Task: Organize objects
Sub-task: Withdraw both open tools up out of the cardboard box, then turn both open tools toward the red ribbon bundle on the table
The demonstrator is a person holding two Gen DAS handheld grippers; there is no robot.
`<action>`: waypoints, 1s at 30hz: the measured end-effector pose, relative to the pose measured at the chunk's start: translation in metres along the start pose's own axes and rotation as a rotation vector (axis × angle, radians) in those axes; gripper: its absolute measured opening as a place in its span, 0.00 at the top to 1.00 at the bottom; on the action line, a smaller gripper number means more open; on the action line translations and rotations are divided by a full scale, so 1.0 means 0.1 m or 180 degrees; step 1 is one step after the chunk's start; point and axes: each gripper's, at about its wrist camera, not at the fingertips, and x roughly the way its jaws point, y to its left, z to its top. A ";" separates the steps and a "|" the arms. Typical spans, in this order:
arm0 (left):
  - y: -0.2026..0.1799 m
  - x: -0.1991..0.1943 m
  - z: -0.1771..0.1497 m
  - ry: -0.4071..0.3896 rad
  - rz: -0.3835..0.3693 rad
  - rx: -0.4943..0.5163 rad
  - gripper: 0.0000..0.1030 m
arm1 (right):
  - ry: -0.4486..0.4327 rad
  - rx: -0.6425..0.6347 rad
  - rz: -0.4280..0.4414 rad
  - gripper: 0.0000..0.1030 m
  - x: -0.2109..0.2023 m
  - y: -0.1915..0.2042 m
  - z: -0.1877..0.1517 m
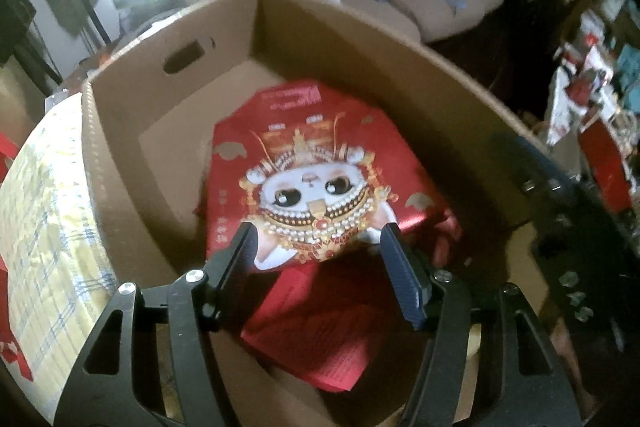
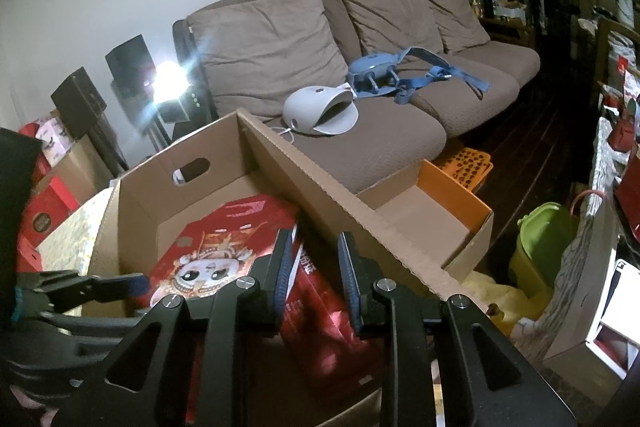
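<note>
A red octagonal gift box (image 1: 320, 163) with a cartoon face lies tilted in a big cardboard box (image 1: 132, 91). Under its near edge lies another red pack (image 1: 320, 327). My left gripper (image 1: 318, 247) is open above the octagonal box's near edge, holding nothing. In the right wrist view the octagonal box (image 2: 216, 247) lies in the cardboard box (image 2: 288, 163), and my right gripper (image 2: 314, 267) stands open over a red pack (image 2: 320, 315) beside it. The left gripper's fingertip (image 2: 136, 285) shows at the left.
A yellow checked box (image 1: 44, 227) stands left of the cardboard box. A smaller open carton with an orange wall (image 2: 448, 195) adjoins it on the right. Behind is a brown sofa (image 2: 360, 75) with a grey device and blue straps. A green tub (image 2: 540, 247) and clutter stand right.
</note>
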 end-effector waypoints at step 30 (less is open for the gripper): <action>2.95 -2.08 -1.65 -0.1193 0.0580 -0.1826 0.06 | -0.0632 -0.0340 -0.0078 0.15 -0.44 0.48 -0.03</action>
